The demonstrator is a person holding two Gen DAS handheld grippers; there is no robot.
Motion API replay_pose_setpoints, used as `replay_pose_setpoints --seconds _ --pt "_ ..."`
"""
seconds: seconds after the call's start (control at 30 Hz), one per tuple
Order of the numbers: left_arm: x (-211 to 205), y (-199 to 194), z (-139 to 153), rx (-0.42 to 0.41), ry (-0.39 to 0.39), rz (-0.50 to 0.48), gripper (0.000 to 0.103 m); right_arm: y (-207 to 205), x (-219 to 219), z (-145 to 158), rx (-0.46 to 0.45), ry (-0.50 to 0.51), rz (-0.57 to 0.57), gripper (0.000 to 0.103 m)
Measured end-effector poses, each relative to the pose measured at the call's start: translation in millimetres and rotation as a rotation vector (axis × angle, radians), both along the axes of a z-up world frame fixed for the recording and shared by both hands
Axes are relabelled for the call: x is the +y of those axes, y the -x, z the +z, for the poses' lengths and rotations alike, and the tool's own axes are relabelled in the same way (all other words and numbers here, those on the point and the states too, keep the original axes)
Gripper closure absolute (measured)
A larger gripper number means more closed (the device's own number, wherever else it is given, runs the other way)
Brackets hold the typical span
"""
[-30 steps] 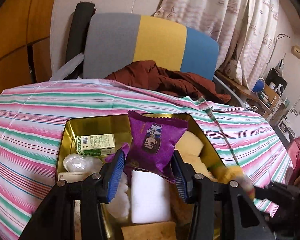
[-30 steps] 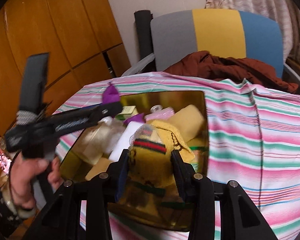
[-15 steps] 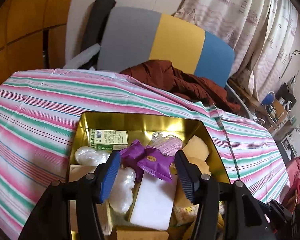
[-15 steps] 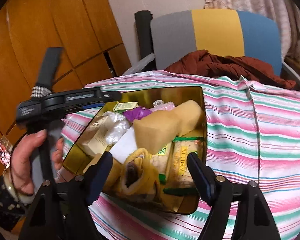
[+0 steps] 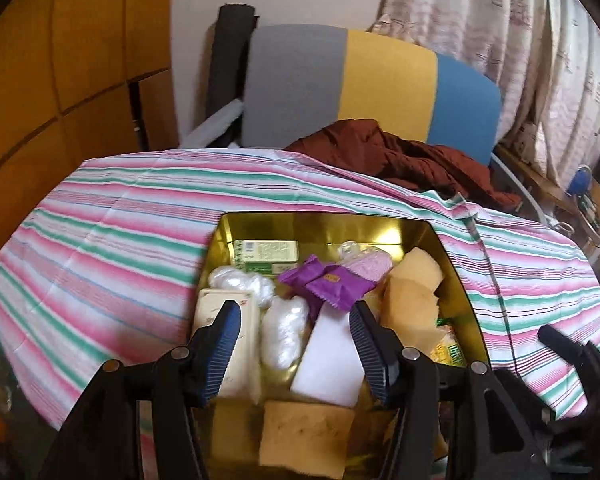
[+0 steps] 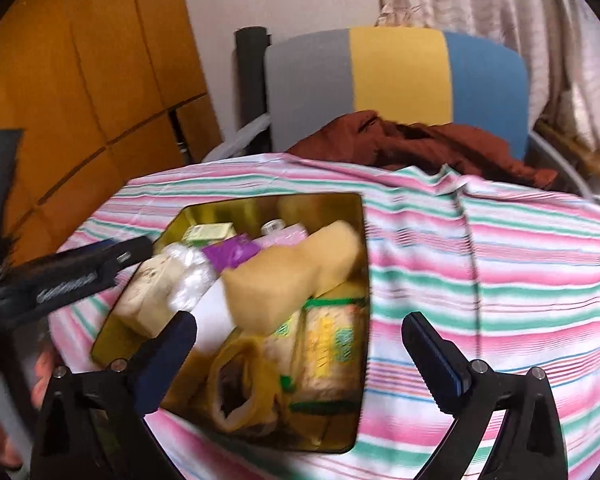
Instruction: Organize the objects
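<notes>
A gold tin [image 5: 324, 226] [image 6: 362, 280] sits on the striped tablecloth, full of items. A purple snack packet [image 5: 334, 284] [image 6: 232, 251] lies on top near the back. A yellow sock [image 6: 246, 392] lies at the tin's front, beside green-and-yellow packets [image 6: 330, 344]. Yellow sponges [image 6: 300, 272] [image 5: 414, 284], a white block [image 5: 332, 360] and white wads [image 5: 284, 332] fill the rest. My left gripper [image 5: 294, 352] is open and empty above the tin's near end. My right gripper [image 6: 300, 360] is open wide and empty over the tin's front right.
The pink, green and white striped cloth [image 5: 112, 256] covers the table. Behind it stands a grey, yellow and blue chair [image 5: 364, 88] with a brown garment [image 5: 400, 160]. Wood panels [image 6: 80, 80] are at left, curtains [image 5: 520, 40] at right.
The left gripper let go of the purple packet, which now lies in the tin. The right gripper let go of the yellow sock into the tin. Both opened and pulled back.
</notes>
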State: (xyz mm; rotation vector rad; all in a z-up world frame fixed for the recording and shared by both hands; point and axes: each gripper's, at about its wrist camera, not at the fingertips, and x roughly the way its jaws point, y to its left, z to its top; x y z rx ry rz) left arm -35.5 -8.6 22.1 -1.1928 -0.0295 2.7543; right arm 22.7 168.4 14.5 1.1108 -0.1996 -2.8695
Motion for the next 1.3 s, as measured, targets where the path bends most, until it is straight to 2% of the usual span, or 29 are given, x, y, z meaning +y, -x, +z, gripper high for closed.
replay_pose_setpoints --seconds 0.13,0.3,0.43,0.7,0.9,1.03,1.3 --pt "-2.3 -9.0 7.3 0.011 0.049 0.051 0.046 7.0 -3.3 10.0 0.007 -0.036 -0.055 0.000" --pt "-3.7 -18.9 10.6 0.015 0.083 0.089 0.046 12.6 -17.2 18.5 0.012 -0.067 -0.072 0.000" --pt "-2.6 -23.7 12.4 0.015 0.111 0.100 0.046 19.3 -27.5 18.4 -0.043 -0.096 -0.075 0.000" --pt "-8.3 -26.5 13.1 -0.013 0.117 0.131 0.046 27.2 -24.8 12.4 -0.104 -0.061 -0.094 0.000" --pt "-8.8 -26.2 10.1 -0.050 0.115 0.141 0.046 27.8 -31.5 16.5 -0.093 -0.118 -0.107 0.000" --pt "-6.4 -27.0 8.1 -0.071 0.118 0.133 0.046 28.3 -33.3 14.8 -0.099 -0.115 -0.103 0.000" --pt "-2.7 -31.2 14.9 -0.043 0.137 0.133 0.046 28.3 -31.0 14.3 -0.096 -0.131 -0.138 0.000"
